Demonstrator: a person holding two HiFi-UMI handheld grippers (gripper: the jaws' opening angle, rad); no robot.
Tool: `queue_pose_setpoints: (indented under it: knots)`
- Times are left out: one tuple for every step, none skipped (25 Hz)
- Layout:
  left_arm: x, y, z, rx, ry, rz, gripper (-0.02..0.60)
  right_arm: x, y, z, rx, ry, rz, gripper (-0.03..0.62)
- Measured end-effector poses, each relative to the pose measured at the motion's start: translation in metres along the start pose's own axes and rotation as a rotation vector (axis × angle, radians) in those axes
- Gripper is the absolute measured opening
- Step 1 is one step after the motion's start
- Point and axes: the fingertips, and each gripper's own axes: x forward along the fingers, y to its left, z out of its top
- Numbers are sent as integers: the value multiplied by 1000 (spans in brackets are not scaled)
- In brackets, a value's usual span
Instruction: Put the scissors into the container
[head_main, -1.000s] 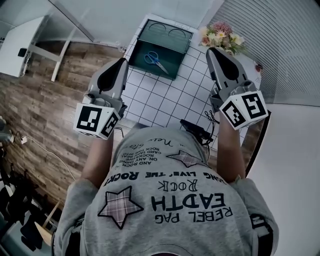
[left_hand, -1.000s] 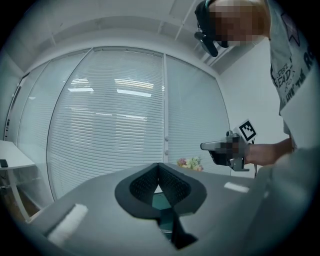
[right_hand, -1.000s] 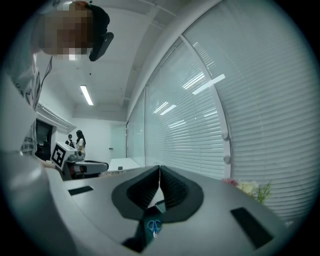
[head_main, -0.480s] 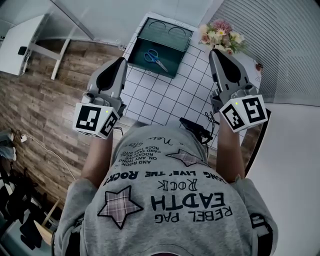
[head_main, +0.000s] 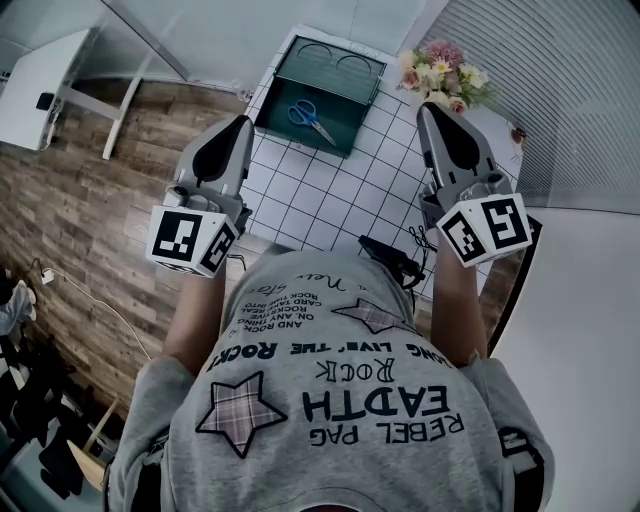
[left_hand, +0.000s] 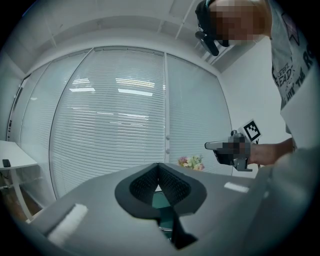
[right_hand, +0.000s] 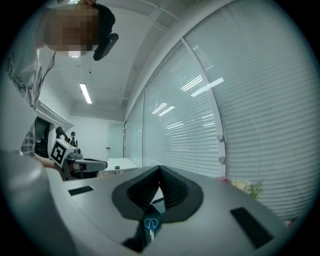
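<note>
Since a second ago hardly anything has shifted: the right tool has edged a little toward the left tool, its marker cube with it, while the left tool and everything on the tabletop have kept their places.

The scissors, blue-handled, lie flat inside the dark green container, which sits at the far-left corner of the tabletop. A bunch of flowers stands at the far-right corner, well apart from it.

Both tools are closed down to nothing. In the left gripper view and in the right gripper view alike the pads meet at the tip with no object between them, and the right gripper view shows the scissors far below and beyond its jaws, untouched.

As I read it, the placing step is already done: the scissors are where the task wants them and neither tool has hold of anything. The next move seems to call for no more than keeping both tools clear of the container so the scissors are not disturbed.

The person stands at the near edge of the tabletop with both forearms stretched forward. The tools are held roughly level, one above the left edge and one above the right, pointing toward the far edge, the container lying ahead between them.
</note>
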Motion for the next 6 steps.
queue_pose_setpoints:
  knots:
    - [0, 0, 0, 1, 1, 0, 9, 0, 0, 0, 0, 0, 0, 14]
    - [0, 0, 0, 2, 1, -1, 9, 0, 0, 0, 0, 0, -1, 14]
    - [1, 0, 0, 1, 2, 0, 9, 0, 0, 0, 0, -1, -2, 14]
    - [1, -1, 0, 0, 4, 2, 9, -1, -1, 0, 0, -1, -2, 14]
    - [1, -1, 0, -2, 6, 5, 9, -1, -1, 0, 0, -1, -3, 14]
    - [1, -1, -1, -5, 7, 8, 9, -1, -1, -1, 1, -2, -4, 14]
